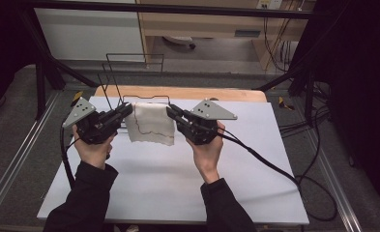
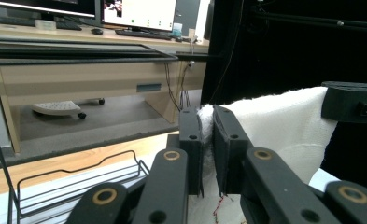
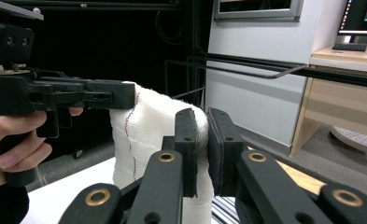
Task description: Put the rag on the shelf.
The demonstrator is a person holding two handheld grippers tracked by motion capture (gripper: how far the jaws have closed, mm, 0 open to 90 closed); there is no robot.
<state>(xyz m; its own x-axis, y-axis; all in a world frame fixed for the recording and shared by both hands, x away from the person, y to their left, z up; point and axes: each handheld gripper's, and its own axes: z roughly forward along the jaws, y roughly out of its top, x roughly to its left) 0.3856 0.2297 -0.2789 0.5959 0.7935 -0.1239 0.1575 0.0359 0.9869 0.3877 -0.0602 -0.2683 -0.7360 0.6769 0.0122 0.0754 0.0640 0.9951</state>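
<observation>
I am holding the white cloth (image 1: 150,123) up over the desk's (image 1: 178,183) far edge, near the wire rack (image 1: 114,87). The left gripper (image 1: 125,110) and right gripper (image 1: 172,112) are each pinching a top corner. It is hanging soft, light and floppy, so corner grips suit it.

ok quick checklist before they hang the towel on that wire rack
1. Left tongs gripping a top corner of the white towel: ok, jaws shut on the cloth in the left gripper view.
2. Right tongs gripping the other corner: ok, shut on it.
3. Towel lifted off the table: ok, it hangs between the tongs.
4. Top edge held taut and level: ok, little sag.
5. Wire rack free to take it: ok, nothing hangs on it.
6. Towel's lower edge clear of the rack's base: cannot tell.
</observation>
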